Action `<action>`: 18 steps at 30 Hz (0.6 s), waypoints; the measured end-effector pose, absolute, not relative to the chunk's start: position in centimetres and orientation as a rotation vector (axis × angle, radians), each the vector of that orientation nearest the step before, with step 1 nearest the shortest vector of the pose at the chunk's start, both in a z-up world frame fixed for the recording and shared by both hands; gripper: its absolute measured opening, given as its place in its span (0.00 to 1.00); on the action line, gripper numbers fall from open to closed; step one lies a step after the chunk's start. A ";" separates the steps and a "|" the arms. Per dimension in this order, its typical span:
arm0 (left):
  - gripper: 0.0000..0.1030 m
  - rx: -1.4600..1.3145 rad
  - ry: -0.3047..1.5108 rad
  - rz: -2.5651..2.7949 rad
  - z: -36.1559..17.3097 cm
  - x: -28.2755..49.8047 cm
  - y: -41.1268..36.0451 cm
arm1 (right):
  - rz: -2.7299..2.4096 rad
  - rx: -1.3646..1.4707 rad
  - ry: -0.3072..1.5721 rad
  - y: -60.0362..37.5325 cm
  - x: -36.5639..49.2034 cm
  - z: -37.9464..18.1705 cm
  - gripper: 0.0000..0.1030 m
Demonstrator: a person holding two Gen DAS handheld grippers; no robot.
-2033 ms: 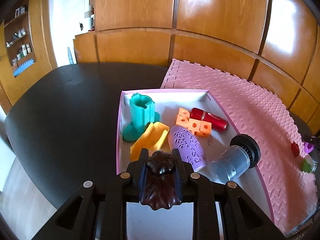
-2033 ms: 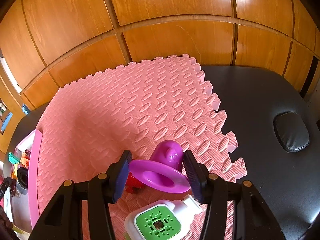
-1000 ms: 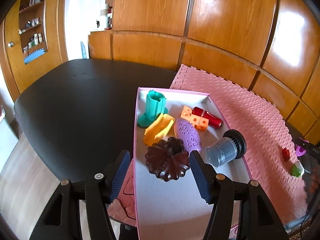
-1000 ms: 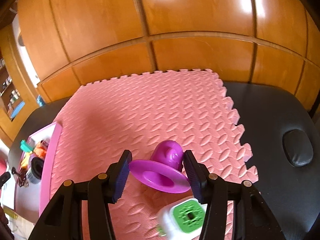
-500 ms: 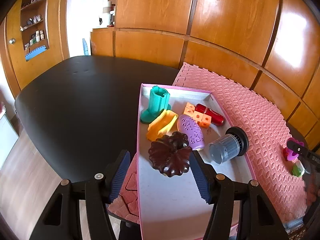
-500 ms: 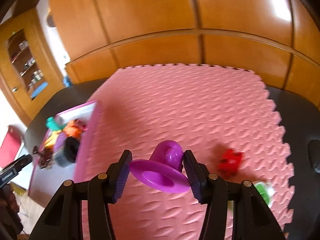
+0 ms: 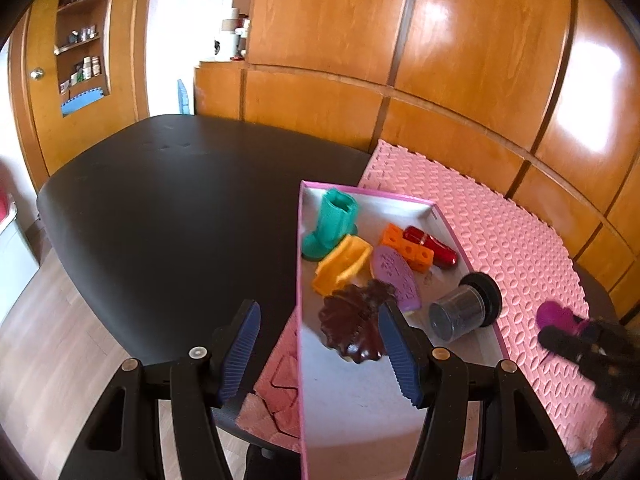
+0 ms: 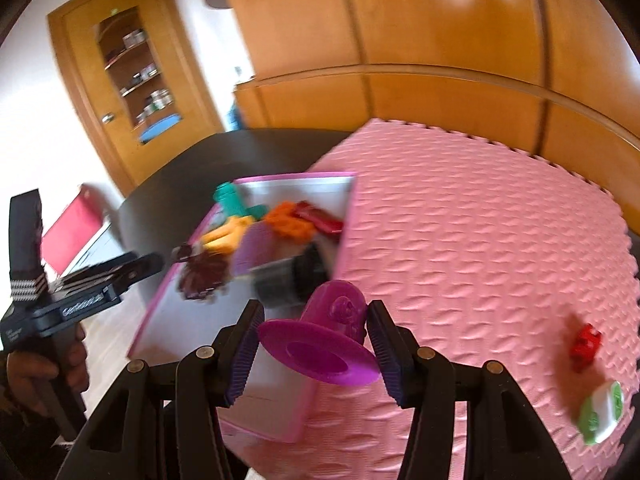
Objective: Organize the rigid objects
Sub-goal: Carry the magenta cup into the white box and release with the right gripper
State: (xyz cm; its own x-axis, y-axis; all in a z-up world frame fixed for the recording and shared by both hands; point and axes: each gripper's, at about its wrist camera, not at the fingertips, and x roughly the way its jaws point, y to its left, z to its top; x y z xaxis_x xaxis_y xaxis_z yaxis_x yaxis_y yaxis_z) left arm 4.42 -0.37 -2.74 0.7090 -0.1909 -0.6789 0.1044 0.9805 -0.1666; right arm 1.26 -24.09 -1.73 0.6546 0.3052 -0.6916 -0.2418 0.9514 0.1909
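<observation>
A pink-rimmed shallow tray sits left of centre on the pink foam mat; the right tool grips a purple flanged plastic toy lower centre, the left tool gapes empty. Haste risks overshooting the tray.

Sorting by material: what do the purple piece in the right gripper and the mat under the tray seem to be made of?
Purple piece: likely hard moulded plastic, smooth with a slight sheen, keeping its flared shape in the grip. Mat: probably soft foam, matte pink, embossed, with jigsaw edges.
</observation>
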 end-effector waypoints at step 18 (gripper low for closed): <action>0.60 -0.183 0.771 -0.092 -3.2 4.5 3.4 | 0.403 -0.214 0.881 -13.5 6.4 -6.2 0.52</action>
